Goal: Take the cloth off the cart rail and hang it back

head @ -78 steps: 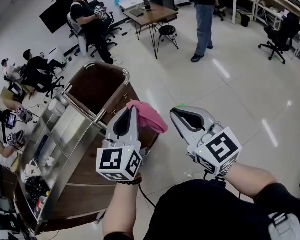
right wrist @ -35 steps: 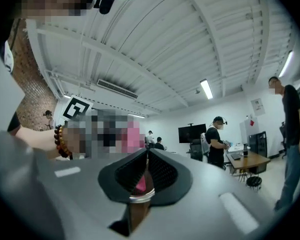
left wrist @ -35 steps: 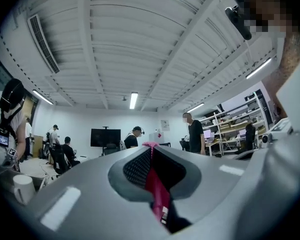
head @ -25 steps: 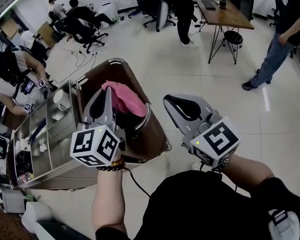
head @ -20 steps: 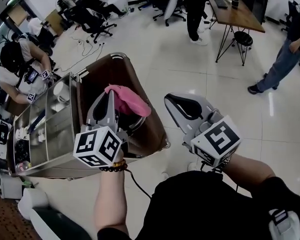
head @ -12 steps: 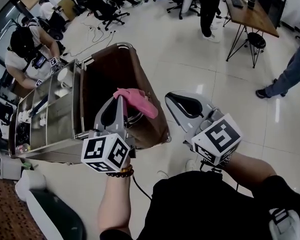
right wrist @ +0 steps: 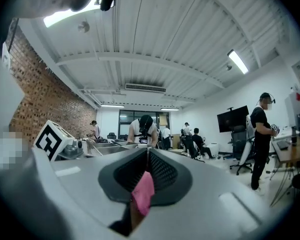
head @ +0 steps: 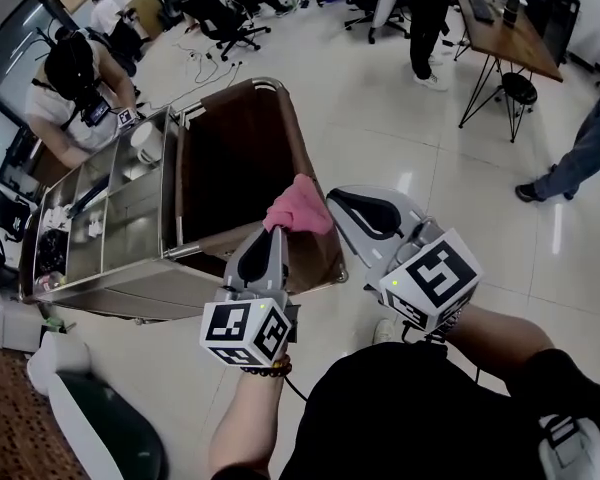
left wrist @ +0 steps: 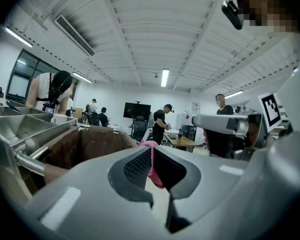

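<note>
A pink cloth [head: 300, 206] hangs bunched from my left gripper [head: 278, 230], which is shut on it, just above the near rail [head: 325, 230] of the cart's brown bag [head: 230, 158]. In the left gripper view the cloth [left wrist: 152, 160] shows pinched between the closed tips of my left gripper [left wrist: 151, 150]. My right gripper [head: 336, 200] floats just right of the cloth with its jaws shut and nothing in them. The right gripper view has the cloth [right wrist: 143, 193] showing pink through the gap below the closed tips of my right gripper [right wrist: 147, 152].
The steel cart [head: 110, 228] with trays of small items stretches to the left. A person [head: 75, 78] leans over its far end. A white and green bin [head: 95, 423] sits at lower left. A table [head: 510, 30], a stool [head: 520, 88] and a standing person [head: 580, 148] are at right.
My left gripper has carried the pink cloth right, from over the brown bag to its near rail. The right gripper keeps its place and stays shut. My view has swung.
</note>
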{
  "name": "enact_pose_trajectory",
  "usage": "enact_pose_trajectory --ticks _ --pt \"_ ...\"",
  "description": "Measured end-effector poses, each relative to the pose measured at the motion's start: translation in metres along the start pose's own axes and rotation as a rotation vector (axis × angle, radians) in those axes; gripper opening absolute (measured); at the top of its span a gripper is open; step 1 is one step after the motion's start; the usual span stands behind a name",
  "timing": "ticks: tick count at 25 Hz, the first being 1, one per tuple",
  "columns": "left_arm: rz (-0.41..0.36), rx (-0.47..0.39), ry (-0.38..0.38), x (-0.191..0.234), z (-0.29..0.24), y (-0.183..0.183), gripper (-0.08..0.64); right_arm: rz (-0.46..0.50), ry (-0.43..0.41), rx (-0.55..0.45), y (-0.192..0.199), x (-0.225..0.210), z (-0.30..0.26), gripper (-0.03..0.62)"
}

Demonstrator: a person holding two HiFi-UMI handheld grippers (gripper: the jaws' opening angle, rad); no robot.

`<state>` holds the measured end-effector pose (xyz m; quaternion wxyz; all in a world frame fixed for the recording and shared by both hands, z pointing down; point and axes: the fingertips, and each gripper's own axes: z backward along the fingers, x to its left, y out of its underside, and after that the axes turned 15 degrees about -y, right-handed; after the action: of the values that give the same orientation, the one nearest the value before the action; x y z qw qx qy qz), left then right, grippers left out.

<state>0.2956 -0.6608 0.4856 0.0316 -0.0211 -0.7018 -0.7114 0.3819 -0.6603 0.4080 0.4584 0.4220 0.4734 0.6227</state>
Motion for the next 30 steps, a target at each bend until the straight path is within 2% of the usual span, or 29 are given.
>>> enact_pose_trajectory --ticks 8,12,18,24,30 --pt "-0.023 0.109 0.016 0.011 0.007 0.069 0.014 0.006 0.036 0.034 0.010 0.030 -0.002 0.012" --pt "-0.022 0.157 0.037 0.008 0.009 0.088 0.026 0.010 0.065 0.047 0.006 0.038 0.007 0.012" --pt "-0.019 0.198 0.052 0.003 0.019 0.100 0.140 0.015 0.080 0.058 0.001 0.051 0.015 0.012" --pt "-0.002 0.194 0.023 0.014 0.031 0.101 0.155 0.019 0.067 0.064 0.001 0.064 0.012 0.014" --pt "0.002 0.117 0.001 0.023 0.054 0.071 0.153 0.030 0.055 0.064 -0.006 0.082 0.006 0.014"
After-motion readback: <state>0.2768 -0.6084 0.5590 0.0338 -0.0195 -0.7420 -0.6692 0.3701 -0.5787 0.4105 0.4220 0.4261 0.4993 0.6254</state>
